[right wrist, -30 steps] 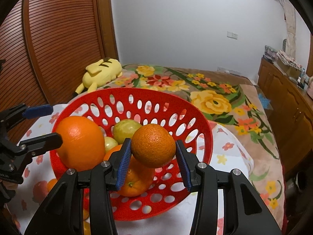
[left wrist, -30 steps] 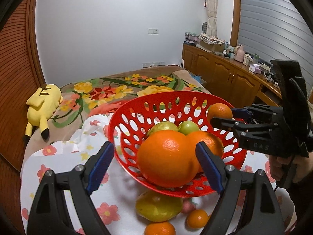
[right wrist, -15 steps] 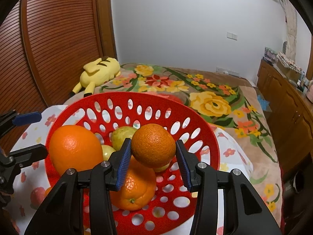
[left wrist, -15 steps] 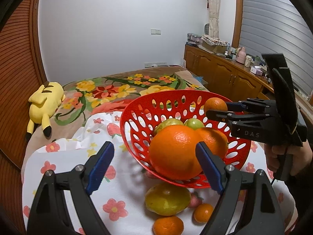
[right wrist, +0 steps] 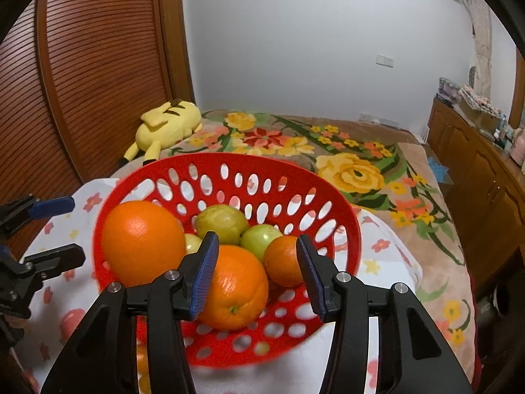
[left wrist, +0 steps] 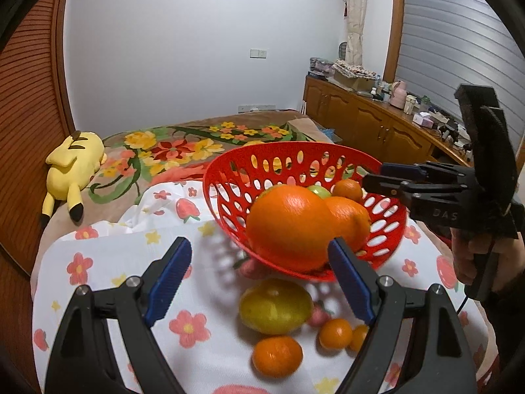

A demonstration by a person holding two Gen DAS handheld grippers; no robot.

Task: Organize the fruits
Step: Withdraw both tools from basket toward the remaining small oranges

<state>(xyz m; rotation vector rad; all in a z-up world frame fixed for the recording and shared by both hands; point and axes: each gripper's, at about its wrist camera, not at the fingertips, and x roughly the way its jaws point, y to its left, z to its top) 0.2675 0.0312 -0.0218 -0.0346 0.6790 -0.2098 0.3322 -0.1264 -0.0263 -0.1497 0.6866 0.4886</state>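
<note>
My right tongs (right wrist: 257, 272) are opening, and the blue pads (right wrist: 206, 275) stand clear of the small orange (right wrist: 283, 261), which lies in the red perforated basket (right wrist: 229, 344) between the jaw tips without being pressed. Beside it in the basket lie a medium orange (right wrist: 234, 287), a large orange (right wrist: 142, 241) against the left wall, and green-yellow fruits (right wrist: 221, 220) toward the far wall. My left tongs (left wrist: 259, 279) stand wide apart and empty, just in front of the basket's near rim. Under them, on the flowered white cloth (left wrist: 108, 262) near its front edge, lie a yellow-green citrus fruit (left wrist: 275, 305), a tangerine (left wrist: 277, 356) and two smaller tangerines (left wrist: 335, 333). The basket sits toward the far edge of this cloth. In the left view, a hand (left wrist: 472, 256) grips the right tool's handle at the basket's right side. A yellow plush toy (left wrist: 73, 164) lies on the floral blanket (left wrist: 177, 151) beyond the cloth.
</note>
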